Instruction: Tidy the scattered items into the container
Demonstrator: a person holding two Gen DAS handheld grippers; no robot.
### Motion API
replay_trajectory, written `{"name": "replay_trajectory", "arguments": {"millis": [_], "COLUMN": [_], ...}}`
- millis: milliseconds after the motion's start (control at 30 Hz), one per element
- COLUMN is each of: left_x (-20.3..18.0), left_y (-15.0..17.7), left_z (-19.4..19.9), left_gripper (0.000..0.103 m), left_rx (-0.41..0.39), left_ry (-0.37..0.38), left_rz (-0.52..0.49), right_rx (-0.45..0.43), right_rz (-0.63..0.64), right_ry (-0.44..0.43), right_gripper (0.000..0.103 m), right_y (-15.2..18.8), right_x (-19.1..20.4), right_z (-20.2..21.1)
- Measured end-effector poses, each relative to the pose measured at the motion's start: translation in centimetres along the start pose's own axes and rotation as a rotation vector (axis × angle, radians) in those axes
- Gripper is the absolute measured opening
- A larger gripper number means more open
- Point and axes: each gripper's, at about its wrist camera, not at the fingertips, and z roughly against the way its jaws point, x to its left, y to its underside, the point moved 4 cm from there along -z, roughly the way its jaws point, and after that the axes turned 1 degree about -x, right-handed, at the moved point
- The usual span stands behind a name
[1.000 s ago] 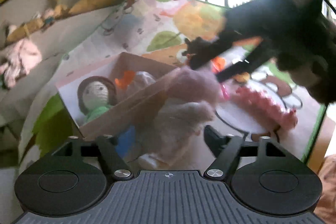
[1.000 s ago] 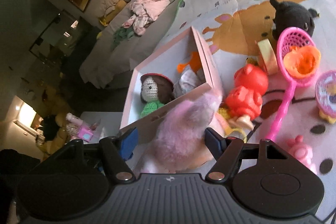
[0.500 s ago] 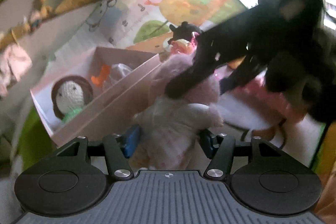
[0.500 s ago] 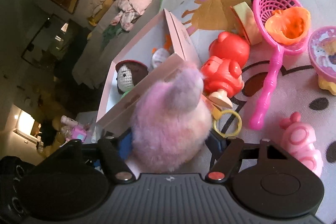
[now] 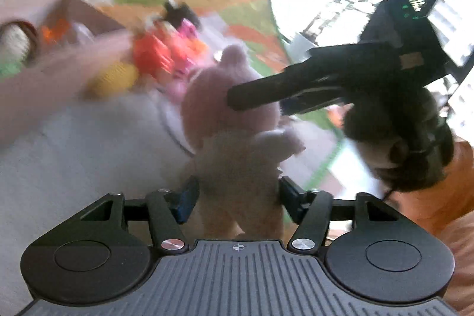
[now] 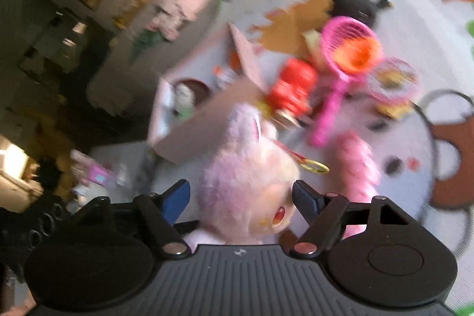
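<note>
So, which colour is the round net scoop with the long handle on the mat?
Bright pink scoop, clearest in the right wrist view.

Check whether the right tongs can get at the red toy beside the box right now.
Probably not yet. The pink plush sits between the right tongs, whose jaws have just been opening, and blocks the way to the red toy by the box. Clear it first.
</note>
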Motion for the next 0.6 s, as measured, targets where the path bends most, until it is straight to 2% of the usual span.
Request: {"name": "replay_trajectory", "arguments": {"millis": [100,200,267,367,467,600], "left_x": [1.2,1.7,1.9,2.5,3.1,3.9], "left_y": [-0.4,-0.5,-0.4,-0.1,0.0,0.0], "left_z": [1.8,3.6,4.1,4.0,3.2,2.8], "left_gripper": [0.082,0.085,0.085,0.091,0.092,0.094], "left_rx": [-0.061,-0.107,-0.108,-0.087,-0.072,-0.081], "left_ry": [-0.103,-0.250,-0.323,-0.349,-0.356,-0.341], "left_rz": [-0.025,-0.092,-0.119,-0.112,-0.095,-0.079], "right_rx": [-0.020,-0.050,-0.070,-0.129,-0.159,-0.172], "right_rz": [0.037,0.096,0.132,0.182,0.195,0.168], "right_ry": [-0.027,0.019,0.054,0.088,0.068,0.088], "right_gripper": [0.080,0.081,0.081,0.081,0.081,0.081], "right_y": [-0.5,-0.5,-0.5,-1.4,-3.9,-7.5], "right_x": [1.0,1.7,1.9,2.4,2.7,1.9], "right_z": [-0.6,-1.2,-1.4,-1.3,-2.2,-6.0]}}
